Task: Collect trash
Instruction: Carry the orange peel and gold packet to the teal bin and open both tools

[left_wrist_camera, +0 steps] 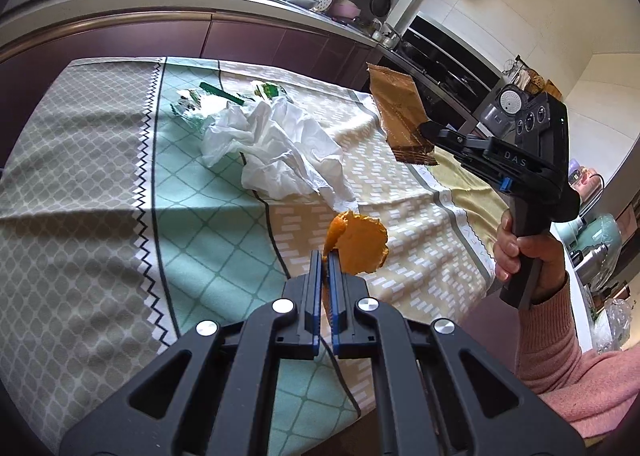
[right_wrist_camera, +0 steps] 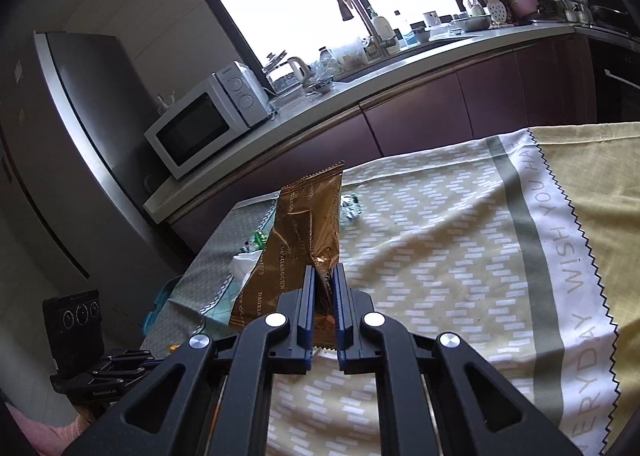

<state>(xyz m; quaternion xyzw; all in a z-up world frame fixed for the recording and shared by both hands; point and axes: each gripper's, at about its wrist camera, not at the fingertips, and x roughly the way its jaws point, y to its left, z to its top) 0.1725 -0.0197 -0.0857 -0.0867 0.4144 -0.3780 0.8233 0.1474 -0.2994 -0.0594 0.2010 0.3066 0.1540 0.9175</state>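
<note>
The left gripper [left_wrist_camera: 325, 256] is clamped on an orange peel [left_wrist_camera: 360, 244], lifted above the cloth-covered worktop [left_wrist_camera: 100, 176]. The right gripper [right_wrist_camera: 324, 276] pinches a brown wrapper [right_wrist_camera: 308, 224]; beyond lies crumpled white tissue [left_wrist_camera: 276, 144].

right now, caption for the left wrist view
Left gripper pinches orange peel above the tablecloth; right gripper lifts a brown wrapper.

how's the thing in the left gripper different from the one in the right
The left gripper pinches an orange peel; the right gripper pinches a brown snack wrapper. The peel is small, curled and bright orange; the wrapper is long, flat, shiny and printed. Both are trash, clamped and lifted off the tablecloth.
</note>
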